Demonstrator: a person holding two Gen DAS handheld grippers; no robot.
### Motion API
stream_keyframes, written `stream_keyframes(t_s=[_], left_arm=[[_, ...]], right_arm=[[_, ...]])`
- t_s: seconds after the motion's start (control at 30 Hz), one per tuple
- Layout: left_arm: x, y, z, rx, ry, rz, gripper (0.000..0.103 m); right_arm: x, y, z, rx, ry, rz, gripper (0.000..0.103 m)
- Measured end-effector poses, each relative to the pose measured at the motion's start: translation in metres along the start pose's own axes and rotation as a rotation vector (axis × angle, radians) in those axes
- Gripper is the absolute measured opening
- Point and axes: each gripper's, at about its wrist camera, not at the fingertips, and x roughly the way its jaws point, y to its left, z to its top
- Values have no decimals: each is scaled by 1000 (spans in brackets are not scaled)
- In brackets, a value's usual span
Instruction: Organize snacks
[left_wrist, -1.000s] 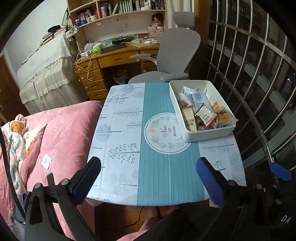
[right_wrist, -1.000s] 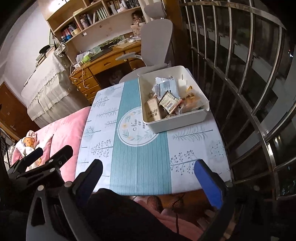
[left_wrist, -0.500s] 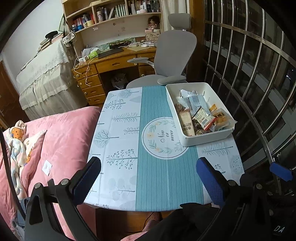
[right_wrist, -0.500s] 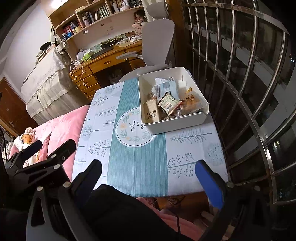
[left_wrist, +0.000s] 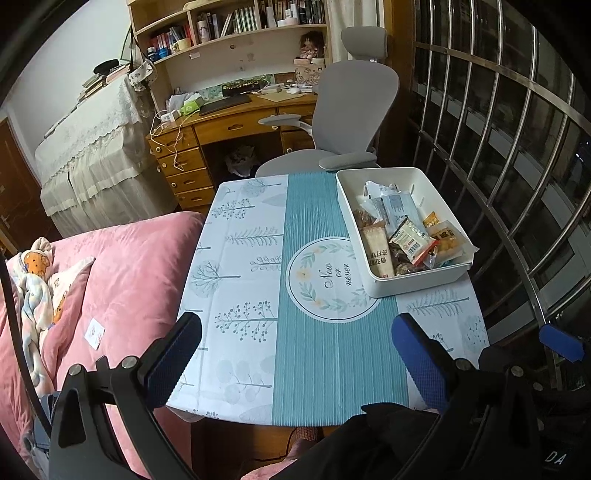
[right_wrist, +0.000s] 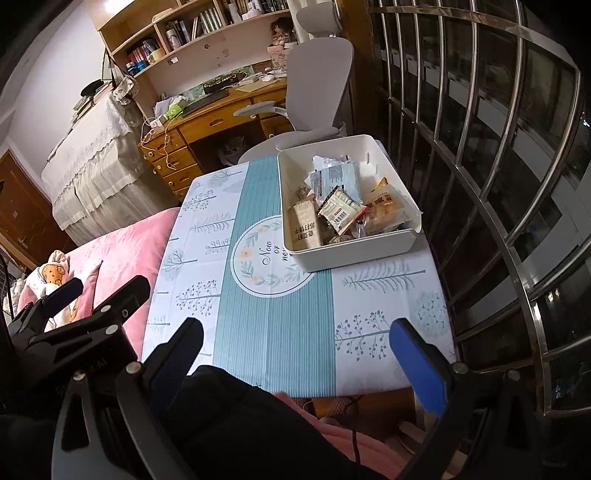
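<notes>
A white bin (left_wrist: 417, 286) (right_wrist: 354, 254) stands on the far right part of the table and holds several snack packets (left_wrist: 406, 236) (right_wrist: 338, 212). My left gripper (left_wrist: 295, 332) is open and empty, held above the table's near edge. My right gripper (right_wrist: 295, 336) is open and empty too, also over the near edge. Both are well short of the bin. The left gripper's fingers (right_wrist: 62, 295) show at the left of the right wrist view.
The table (left_wrist: 236, 280) has a teal and white tree-print cloth. A pink bed (left_wrist: 122, 266) lies at its left. A grey office chair (left_wrist: 354, 110) and a wooden desk (left_wrist: 236, 122) stand behind. Metal window bars (left_wrist: 517, 184) run along the right.
Both grippers have drawn back and up from the table, so the table and bin look smaller and farther. Both stay open and empty.
</notes>
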Motion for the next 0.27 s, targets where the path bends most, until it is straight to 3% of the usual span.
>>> stream_keyframes(t_s=[0.27], left_arm=[[1, 2, 0, -2, 4, 2, 102]], right_arm=[[4, -1, 3, -4, 9, 2, 101]])
